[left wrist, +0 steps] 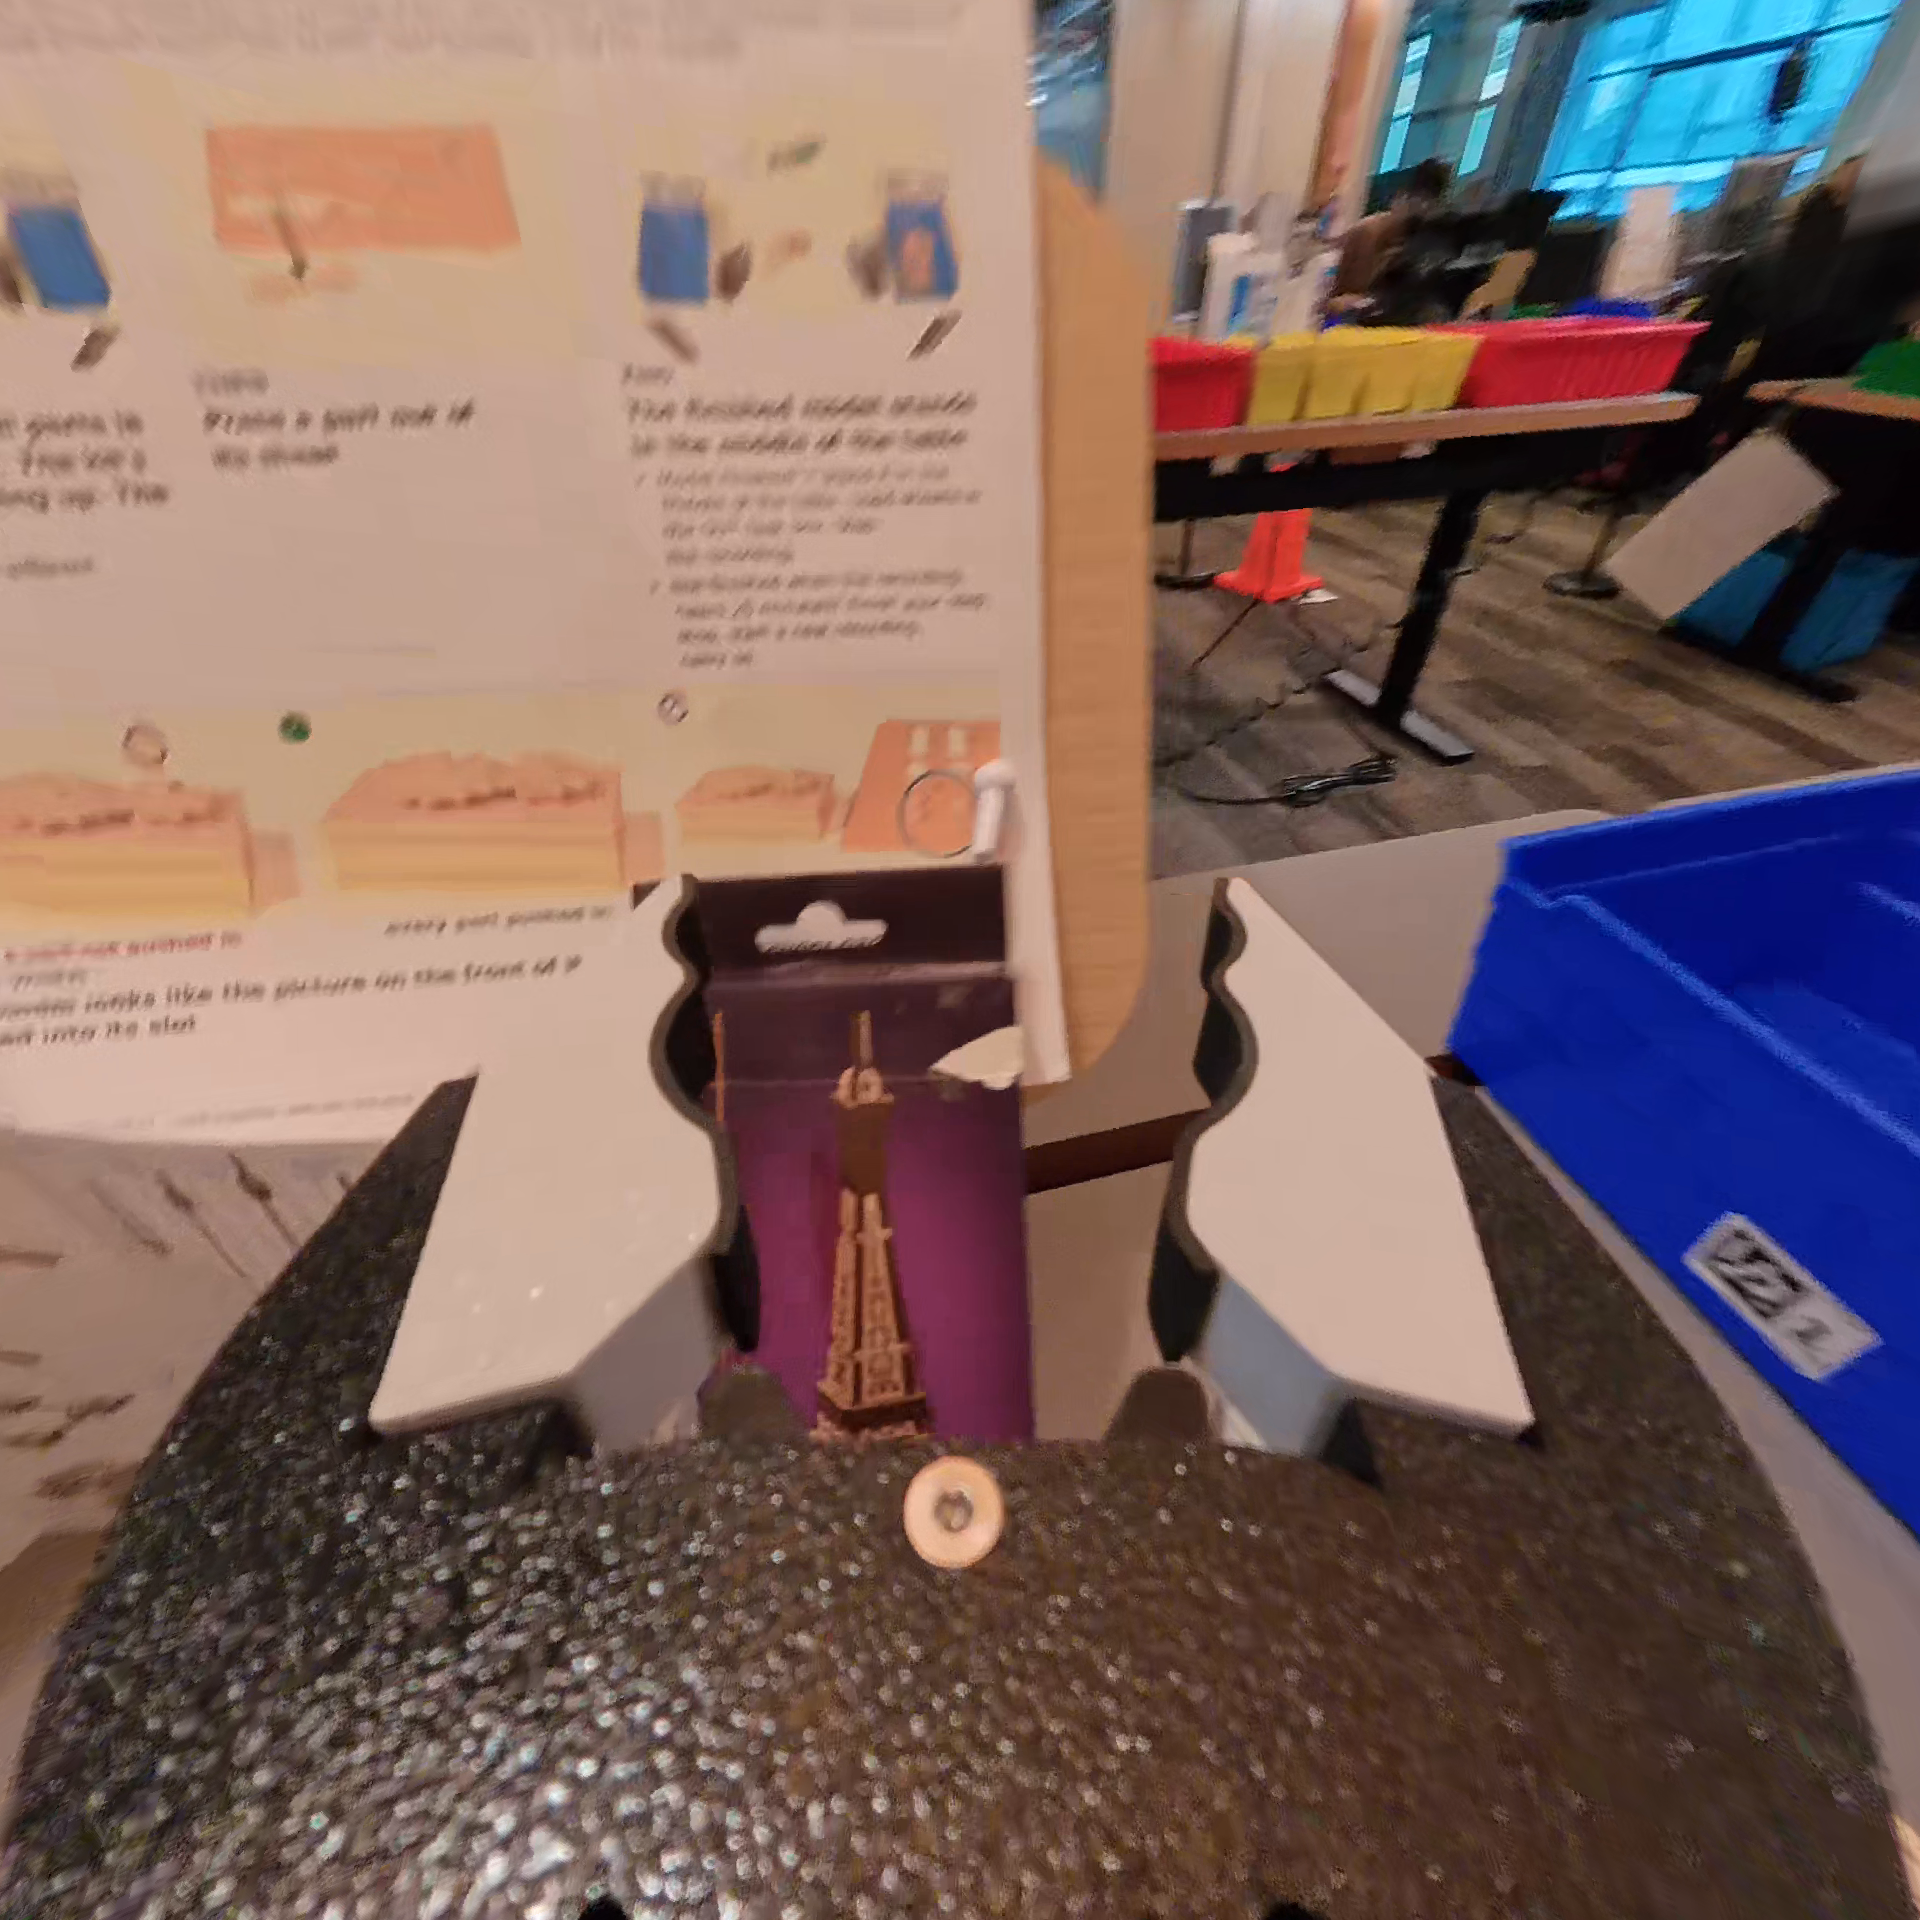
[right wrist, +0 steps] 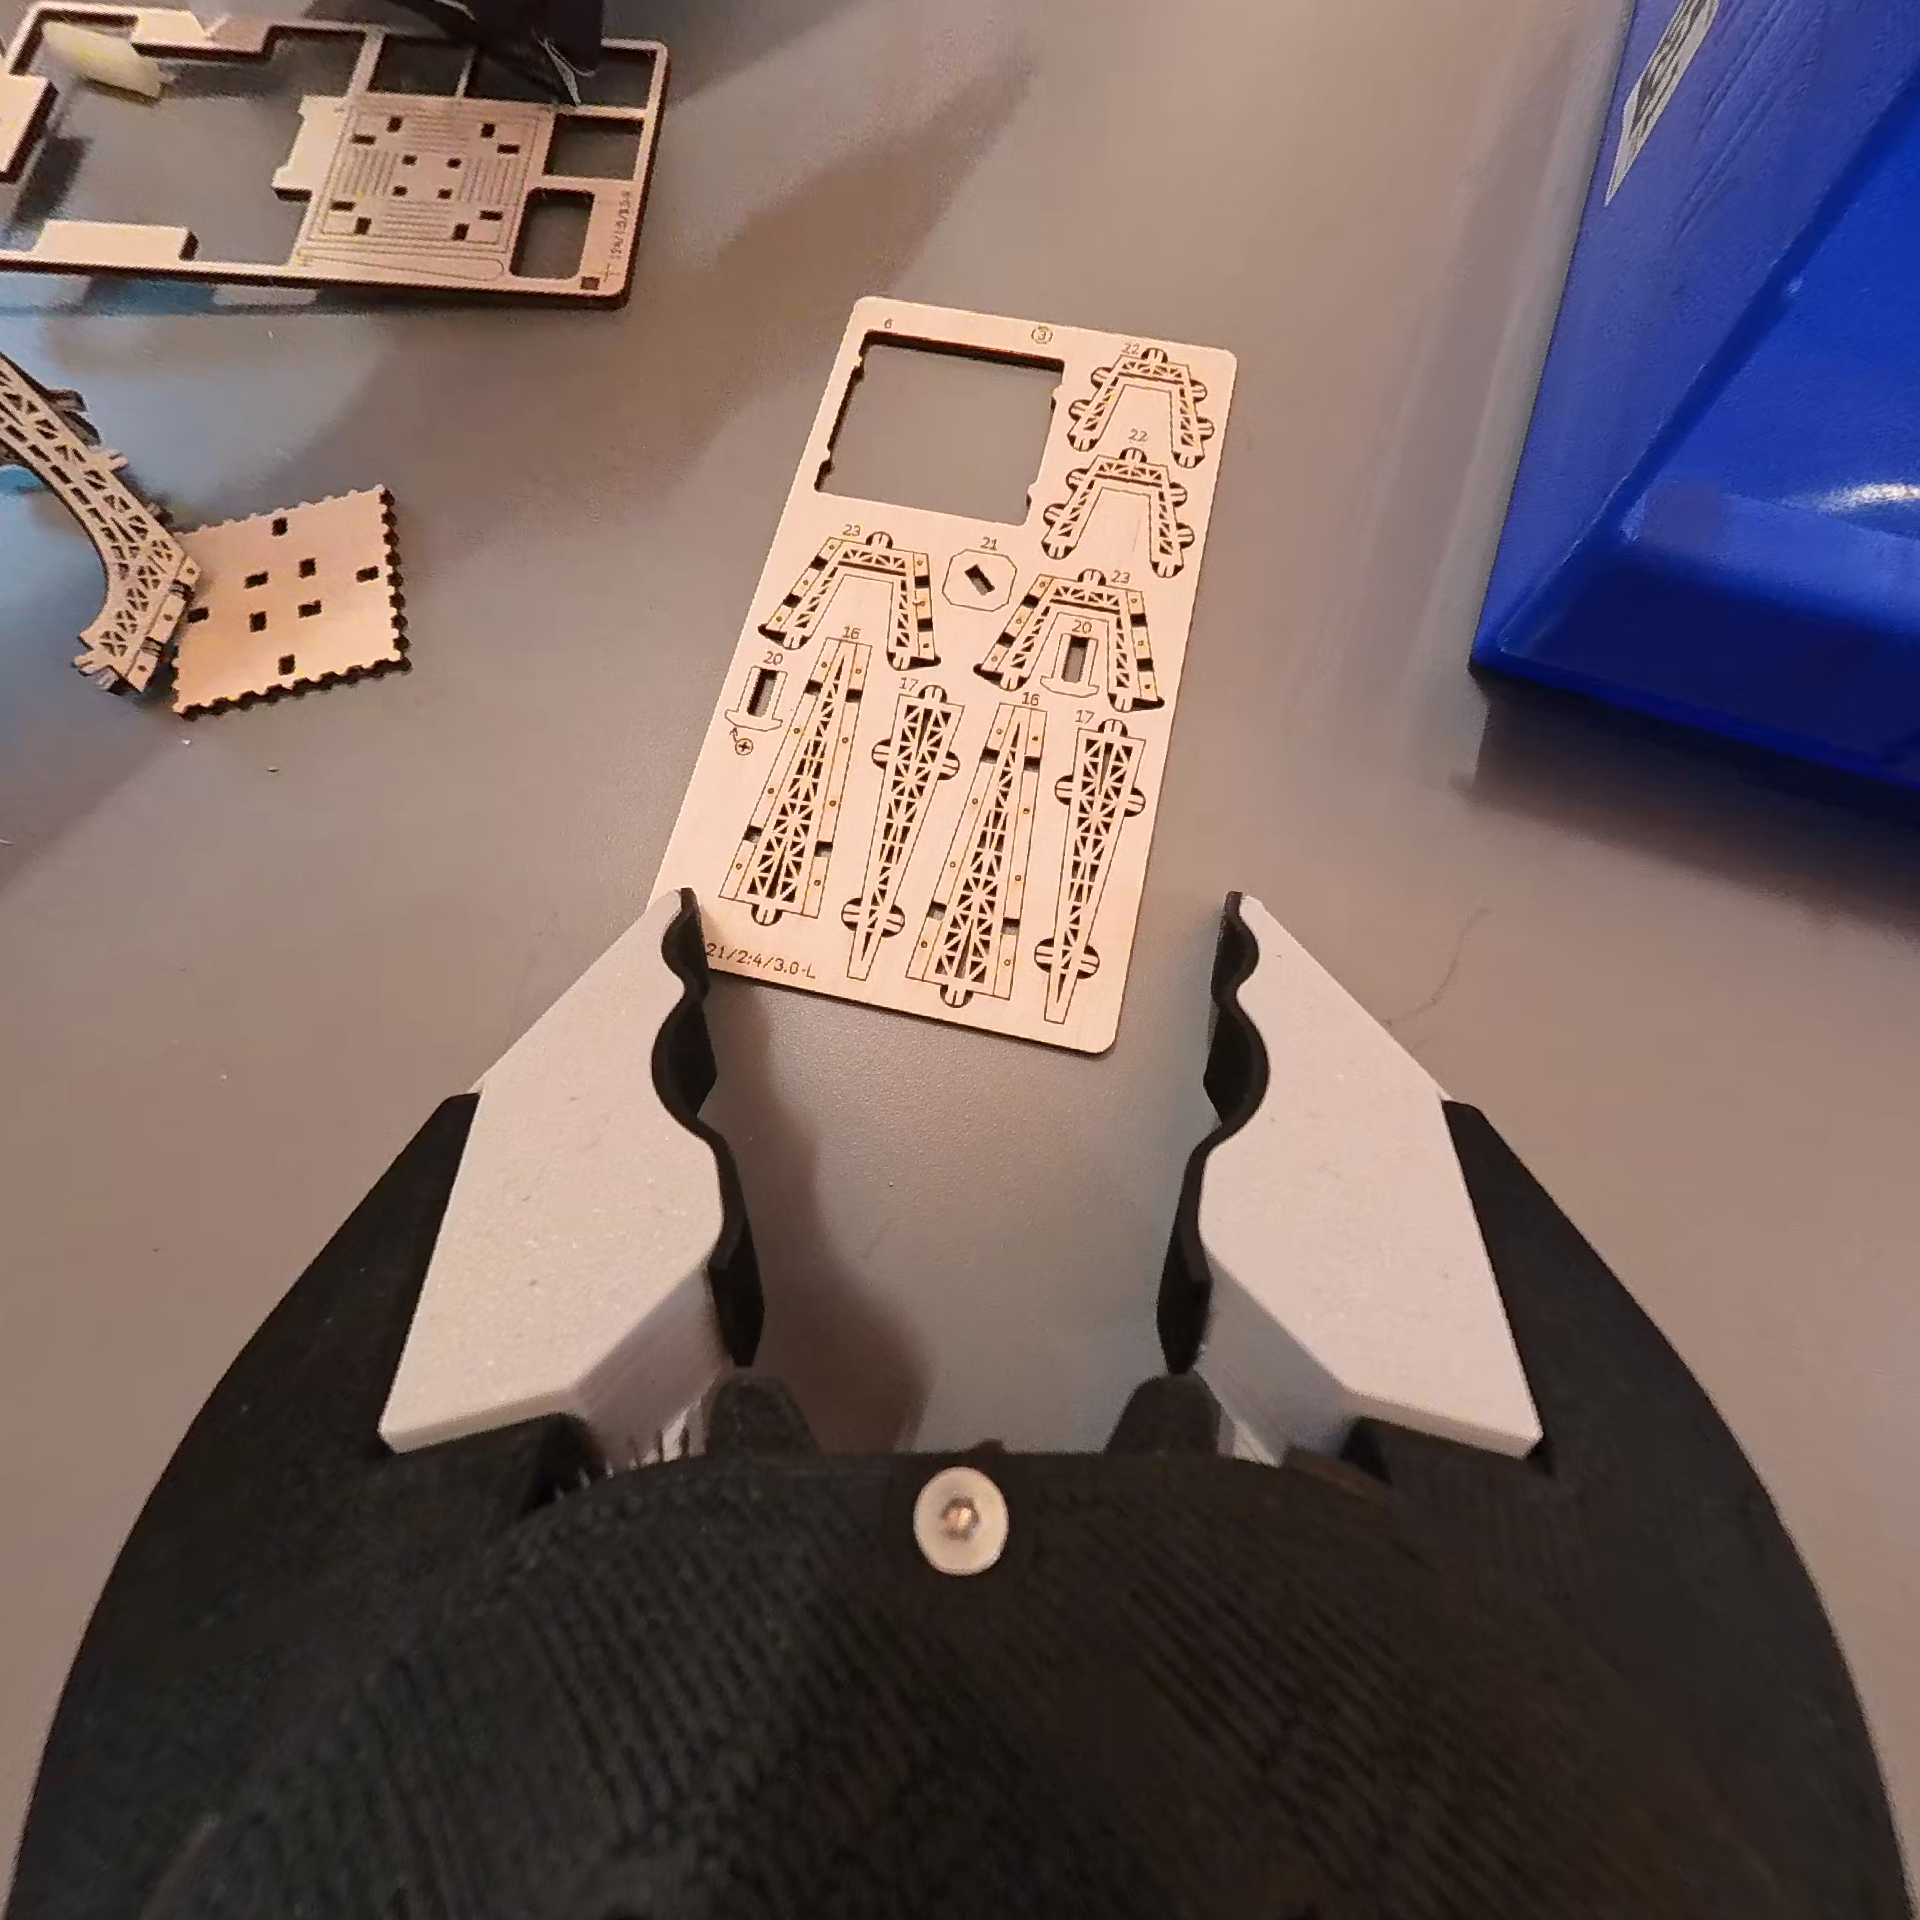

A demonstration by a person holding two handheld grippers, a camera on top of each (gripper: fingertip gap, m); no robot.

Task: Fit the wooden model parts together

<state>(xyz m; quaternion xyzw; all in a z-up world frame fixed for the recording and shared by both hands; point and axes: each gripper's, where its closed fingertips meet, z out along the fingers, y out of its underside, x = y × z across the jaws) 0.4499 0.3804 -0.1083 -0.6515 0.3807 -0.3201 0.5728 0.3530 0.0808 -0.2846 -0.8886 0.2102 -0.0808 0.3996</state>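
In the right wrist view a pale wooden parts sheet [right wrist: 966,665] with laser-cut tower pieces lies flat on the grey table, a square hole in its far left corner. My right gripper [right wrist: 956,914] is open and empty, hovering over the sheet's near edge. A loose square platform piece [right wrist: 291,597] and a curved lattice leg piece [right wrist: 99,509] lie at the left. A mostly emptied darker sheet [right wrist: 332,166] lies at the far left. In the left wrist view my left gripper [left wrist: 951,904] is open and empty, facing the purple kit package [left wrist: 883,1195] with a tower picture.
A blue plastic bin [right wrist: 1745,416] stands at the right; it also shows in the left wrist view [left wrist: 1714,1039]. A printed instruction sheet [left wrist: 468,520] stands upright on a wooden board [left wrist: 1096,623] behind the package. Other tables with red and yellow bins [left wrist: 1403,369] stand far back. Tip to tip, the grippers are about 35 cm apart. Measured from the fingertips, the loose square platform piece [right wrist: 291,597] is 11 cm or so from the right gripper and 30 cm from the left.
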